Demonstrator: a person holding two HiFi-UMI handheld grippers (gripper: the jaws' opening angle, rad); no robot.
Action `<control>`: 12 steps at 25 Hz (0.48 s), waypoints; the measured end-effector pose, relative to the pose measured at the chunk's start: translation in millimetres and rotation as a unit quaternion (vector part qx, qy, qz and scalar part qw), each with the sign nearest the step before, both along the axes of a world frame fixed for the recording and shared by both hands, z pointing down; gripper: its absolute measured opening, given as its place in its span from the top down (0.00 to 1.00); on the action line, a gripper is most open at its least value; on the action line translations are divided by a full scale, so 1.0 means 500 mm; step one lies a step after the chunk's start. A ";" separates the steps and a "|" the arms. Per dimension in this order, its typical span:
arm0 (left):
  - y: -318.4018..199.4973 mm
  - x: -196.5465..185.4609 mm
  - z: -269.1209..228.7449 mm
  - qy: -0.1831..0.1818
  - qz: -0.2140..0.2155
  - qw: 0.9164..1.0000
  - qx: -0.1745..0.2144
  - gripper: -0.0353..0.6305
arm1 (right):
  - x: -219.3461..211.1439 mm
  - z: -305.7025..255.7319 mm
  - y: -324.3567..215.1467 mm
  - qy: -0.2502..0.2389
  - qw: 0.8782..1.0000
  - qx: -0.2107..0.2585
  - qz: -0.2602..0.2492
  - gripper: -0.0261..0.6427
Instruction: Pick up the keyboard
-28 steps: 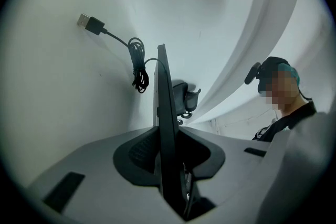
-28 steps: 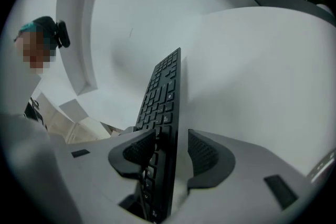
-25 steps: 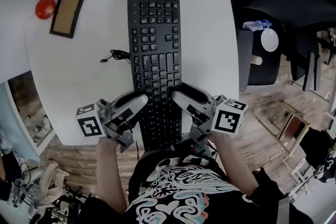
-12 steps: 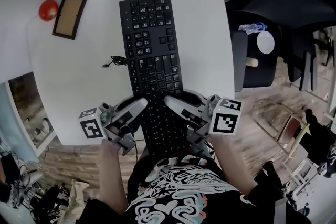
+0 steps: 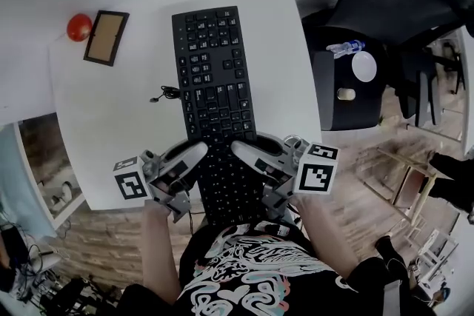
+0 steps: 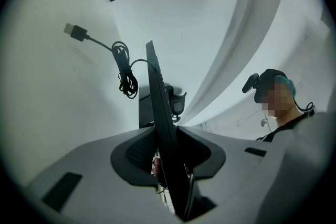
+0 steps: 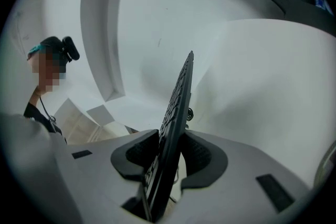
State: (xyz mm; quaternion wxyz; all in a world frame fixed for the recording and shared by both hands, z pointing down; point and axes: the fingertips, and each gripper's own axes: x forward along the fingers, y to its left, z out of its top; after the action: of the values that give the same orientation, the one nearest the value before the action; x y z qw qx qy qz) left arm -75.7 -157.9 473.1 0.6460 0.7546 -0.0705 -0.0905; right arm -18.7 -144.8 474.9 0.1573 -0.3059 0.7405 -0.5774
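The white desk [image 5: 111, 129] carries everything, and the black keyboard [image 5: 215, 85] runs down its middle from the far edge, its near end poking out past the near edge toward the person.

And there's the change: a second ago the right gripper [image 5: 238, 148] stood with its jaws wide at that near end. Now they're closing on the keyboard's right long side, with the board edge-on between the pads and touching both in the right gripper view. The left gripper [image 5: 198, 150] sits opposite, clamped on the left long side as it was before.

That puts a grip on both sides, so the pick-up looks ready to go. Whether the near end has cleared the desk yet can't be told from the head view.

The coiled cable [image 5: 169, 93] lies just left of the keyboard, plug loose, and it'll likely trail along. The picture frame [image 5: 106, 37] and the red ball [image 5: 78, 27] sit well apart at the far left corner.
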 end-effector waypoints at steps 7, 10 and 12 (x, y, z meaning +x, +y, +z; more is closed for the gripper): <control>0.002 0.001 0.009 0.007 0.005 1.000 0.020 0.77 | 0.003 0.004 0.003 -0.032 0.999 0.001 0.029 0.75; 0.000 0.001 0.014 0.011 0.001 1.000 0.022 0.77 | 0.003 0.004 0.002 -0.034 0.999 0.006 0.032 0.76; 0.001 -0.002 0.017 0.008 -0.007 1.000 0.015 0.77 | 0.002 0.005 0.004 -0.038 0.999 0.002 0.030 0.76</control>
State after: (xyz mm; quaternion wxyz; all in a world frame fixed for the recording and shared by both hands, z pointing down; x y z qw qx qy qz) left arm -76.6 -157.6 481.6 0.6343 0.7632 -0.0688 -0.1021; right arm -17.8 -142.8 477.3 0.2035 -0.3056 0.7257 -0.5819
